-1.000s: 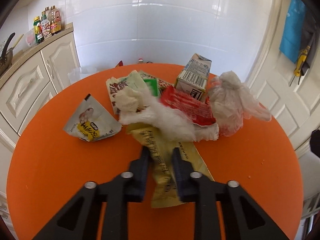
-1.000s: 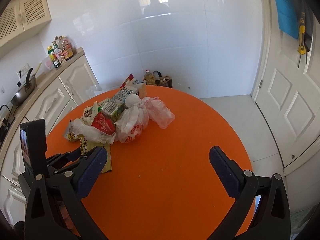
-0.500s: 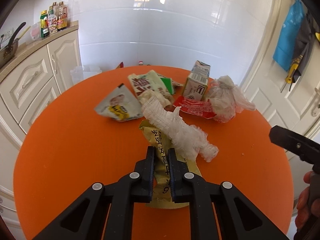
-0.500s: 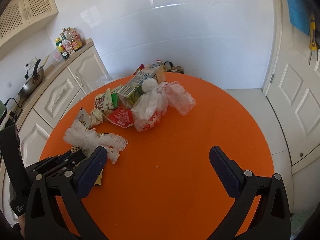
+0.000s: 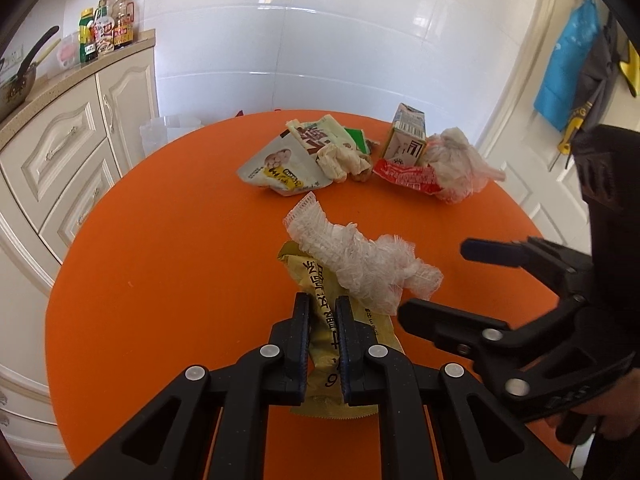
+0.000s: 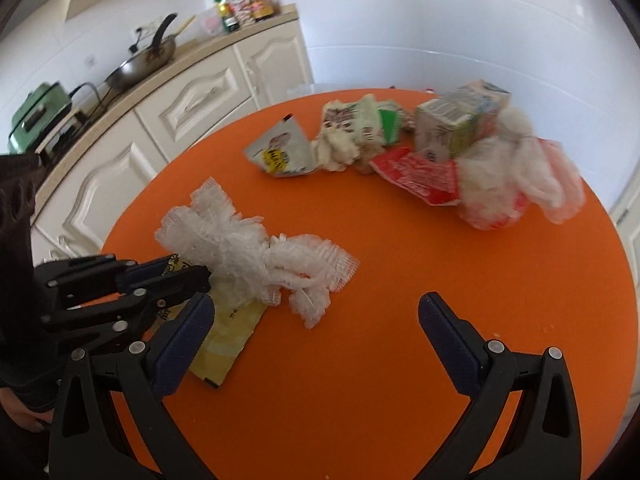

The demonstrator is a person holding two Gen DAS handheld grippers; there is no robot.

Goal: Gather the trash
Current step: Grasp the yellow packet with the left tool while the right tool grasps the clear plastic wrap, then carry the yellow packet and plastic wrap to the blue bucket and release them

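My left gripper (image 5: 322, 312) is shut on a yellow snack wrapper (image 5: 324, 288) at the near side of the round orange table (image 5: 160, 260); it also shows in the right wrist view (image 6: 188, 274). A white foam net (image 5: 360, 260) lies on the wrapper's far end (image 6: 256, 256). My right gripper (image 6: 316, 312) is open and empty, just short of the net, and shows at the right of the left wrist view (image 5: 436, 280). The rest of the trash lies at the far side: a white pouch (image 5: 280, 166), a red wrapper (image 5: 408, 174), a carton (image 5: 406, 136) and a plastic bag (image 5: 456, 164).
White cabinets (image 5: 68, 148) with bottles (image 5: 106, 26) and a pan (image 6: 140, 66) on the counter stand to the left. A clear plastic tub (image 5: 168, 130) sits beyond the table's far edge. A white door (image 5: 540, 152) is on the right.
My left gripper has pulled the yellow wrapper, with the foam net on it, back away from the pile. My right gripper has moved in close to the net from the right.
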